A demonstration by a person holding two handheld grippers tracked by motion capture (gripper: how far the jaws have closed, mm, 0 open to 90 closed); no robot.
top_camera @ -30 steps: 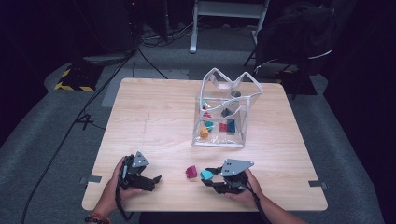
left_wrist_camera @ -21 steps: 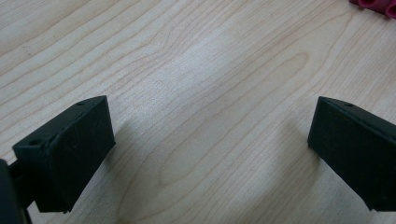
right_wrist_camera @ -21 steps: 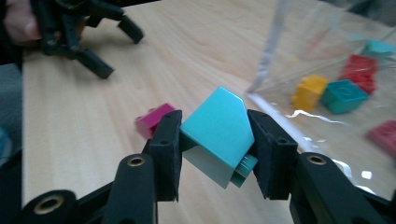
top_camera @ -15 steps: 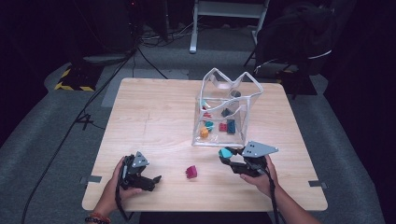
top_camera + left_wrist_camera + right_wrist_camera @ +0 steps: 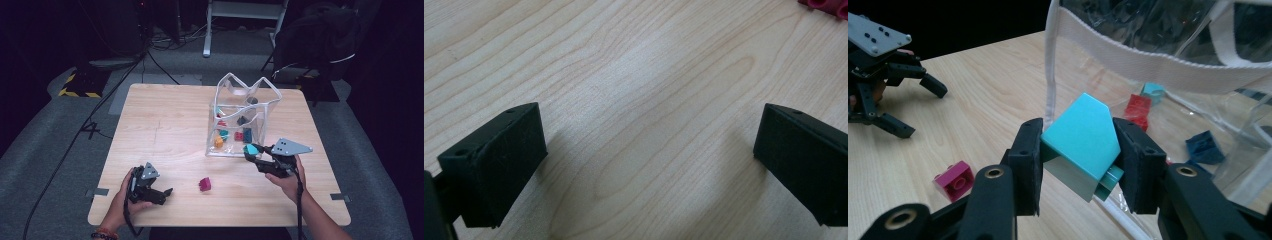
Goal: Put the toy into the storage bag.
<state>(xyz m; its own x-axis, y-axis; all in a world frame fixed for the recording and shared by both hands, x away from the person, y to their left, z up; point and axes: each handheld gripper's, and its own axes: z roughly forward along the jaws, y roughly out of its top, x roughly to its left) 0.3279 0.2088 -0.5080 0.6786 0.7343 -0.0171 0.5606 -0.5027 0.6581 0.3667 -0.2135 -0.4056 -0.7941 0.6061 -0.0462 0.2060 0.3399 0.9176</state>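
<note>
A teal brick is clamped between the pads of my right gripper, raised above the table beside the clear plastic bag; the same teal brick shows at the bag's front right corner. Several bricks lie inside the bag, among them a red brick and a dark blue brick. A magenta brick lies on the wooden table between the two hands. My left gripper rests near the front left edge, jaws wide apart over bare wood.
The table's front edge runs just behind both hands. Cables and a black-and-yellow floor plate lie on the grey floor beyond the far left corner. A dark chair stands behind the table at the right.
My right gripper has lifted the teal brick off the table and carried it up and to the right, toward the bag. The magenta brick stayed where it lay. The left hand has not moved.
</note>
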